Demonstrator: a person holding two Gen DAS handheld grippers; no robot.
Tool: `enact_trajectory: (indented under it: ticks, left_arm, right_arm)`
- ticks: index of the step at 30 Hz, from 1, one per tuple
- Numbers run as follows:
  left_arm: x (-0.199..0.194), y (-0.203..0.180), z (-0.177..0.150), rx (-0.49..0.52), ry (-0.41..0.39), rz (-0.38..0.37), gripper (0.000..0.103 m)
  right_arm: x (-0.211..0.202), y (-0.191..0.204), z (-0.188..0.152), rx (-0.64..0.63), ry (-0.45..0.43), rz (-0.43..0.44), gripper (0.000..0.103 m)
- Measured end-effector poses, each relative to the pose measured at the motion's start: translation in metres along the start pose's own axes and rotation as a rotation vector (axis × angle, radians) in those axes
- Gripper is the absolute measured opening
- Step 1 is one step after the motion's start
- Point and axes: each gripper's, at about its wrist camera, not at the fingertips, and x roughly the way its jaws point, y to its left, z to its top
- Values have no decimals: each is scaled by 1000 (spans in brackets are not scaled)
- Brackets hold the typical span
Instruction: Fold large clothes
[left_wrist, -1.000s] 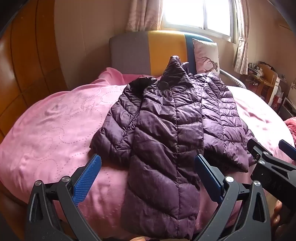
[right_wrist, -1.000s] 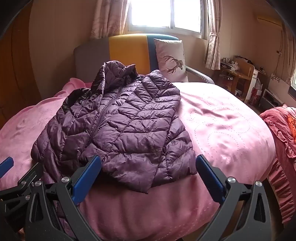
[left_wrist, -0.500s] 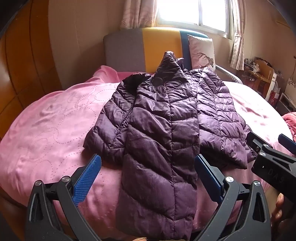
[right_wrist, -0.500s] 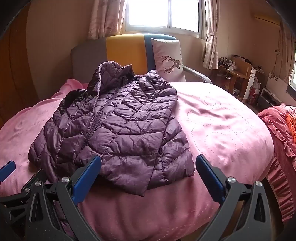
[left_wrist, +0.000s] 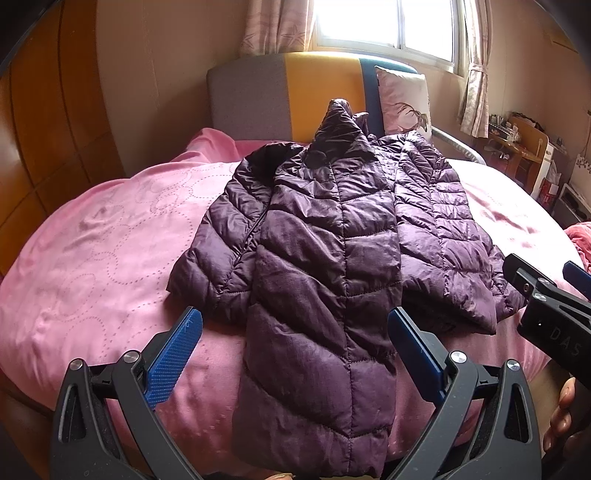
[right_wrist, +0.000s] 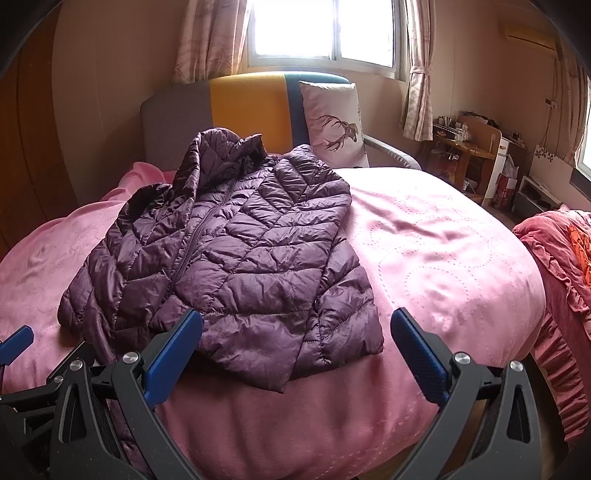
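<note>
Purple jacket (left_wrist: 325, 258) laid flat on pink bed (left_wrist: 103, 258), both tongs spread wide, empty.

"DAS" is read on right tongs (right_wrist: 295, 343) only from left tongs' (left_wrist: 295, 343) view; a deer pillow (right_wrist: 332, 125) shows fully in the right view.

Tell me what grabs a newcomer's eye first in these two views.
The dark purple puffer jacket dominates, spread across the middle of the pink bedspread, one sleeve laid down over its front toward the near edge. Next come both sets of blue-padded jaws, wide open and empty in the foreground: left gripper, right gripper. Behind, the grey, yellow and blue headboard stands under a bright window.
</note>
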Motion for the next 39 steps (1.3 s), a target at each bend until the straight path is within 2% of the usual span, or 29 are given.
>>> enact_trajectory:
  ticks: [39]
  left_arm:
    - [-5,6,-1,-5,-10,-3,99]
  right_arm:
    - [-9,4,-3,-14,-6,0,101]
